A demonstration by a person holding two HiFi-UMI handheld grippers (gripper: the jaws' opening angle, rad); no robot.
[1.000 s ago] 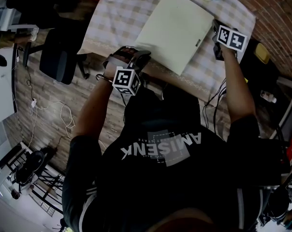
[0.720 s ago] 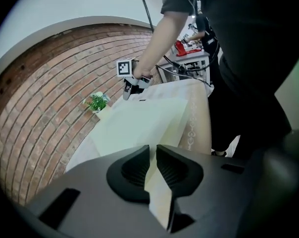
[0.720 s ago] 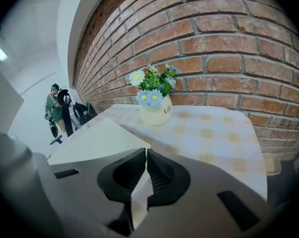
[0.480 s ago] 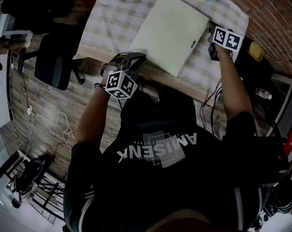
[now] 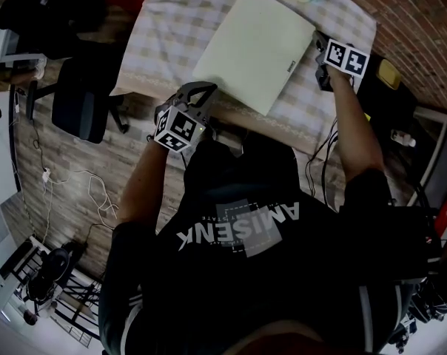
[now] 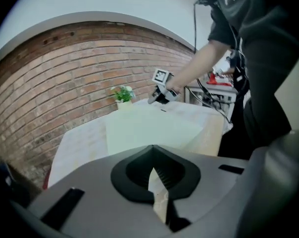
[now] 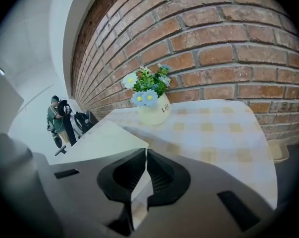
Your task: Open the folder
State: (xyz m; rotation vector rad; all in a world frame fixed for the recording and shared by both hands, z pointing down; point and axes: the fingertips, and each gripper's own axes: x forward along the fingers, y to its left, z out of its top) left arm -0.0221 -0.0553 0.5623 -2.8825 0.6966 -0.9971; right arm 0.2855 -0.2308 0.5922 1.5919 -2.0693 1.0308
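The folder (image 5: 253, 50), a pale, closed rectangle, lies slantwise on the checked cloth of the worktop (image 5: 175, 21) in the upper middle of the head view. One corner points toward the top right of the frame and one long edge runs down toward the worktop's near rim.

The left gripper (image 5: 197, 89) sits at the left centre of that view, at the near rim of the worktop and just below the folder's lower left corner. In the left gripper view its fingers are pressed together, tips meeting in a point with nothing between them. The folder spreads out beyond and above the tips, filling the middle of that frame. It is close but apart from the fingers. A thin pale sliver showing behind the closed tips looks like the cloth's hem rather than anything held.

The right gripper (image 5: 321, 49) is at the upper right of the head view, right beside the folder's far right corner. In the right gripper view its fingers are also together, with only a hairline between the tips. The folder's corner comes to a point just left of those tips and runs under the left finger. Whether the fingers touch or pinch that corner cannot be made out.

A small cream pot of flowers (image 7: 152, 108) stands on the cloth past the folder, in front of the brick wall (image 7: 214, 38).
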